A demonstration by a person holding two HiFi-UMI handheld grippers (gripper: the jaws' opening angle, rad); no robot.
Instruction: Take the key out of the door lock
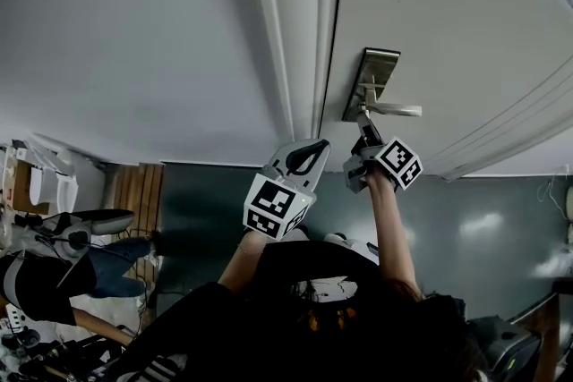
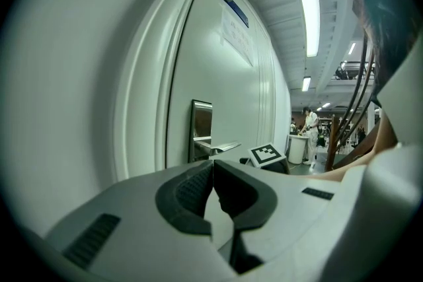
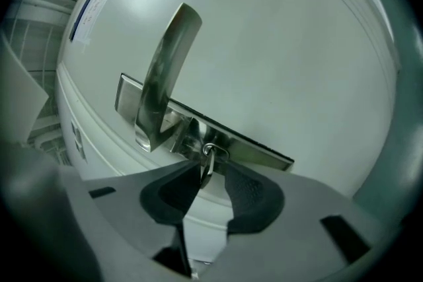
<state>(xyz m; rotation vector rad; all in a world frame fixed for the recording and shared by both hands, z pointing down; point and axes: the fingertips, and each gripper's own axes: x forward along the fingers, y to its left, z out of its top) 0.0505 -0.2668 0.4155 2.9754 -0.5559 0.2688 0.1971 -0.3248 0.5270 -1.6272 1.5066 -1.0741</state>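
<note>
the key (image 3: 207,168) sits in the lock plate (image 3: 261,154), at 4 o'clock from the door handle (image 3: 162,76) in the right gripper view. the right gripper (image 3: 213,174) straddles it, part open, with only its 9 o'clock jaw seeming to touch. it looks like small, stiff, slick metal (light too), so pinch the flat bow and pull straight out. the left gripper (image 2: 212,167) is closed and empty.

On door (image 3: 277,43): lock plate (image 3: 258,152) w/ handle (image 3: 162,76); key (image 3: 207,165) in plate below handle, betw R gripper (image 3: 210,172) jaw tips. L gripper (image 1: 315,148) left of it, by door edge.
</note>
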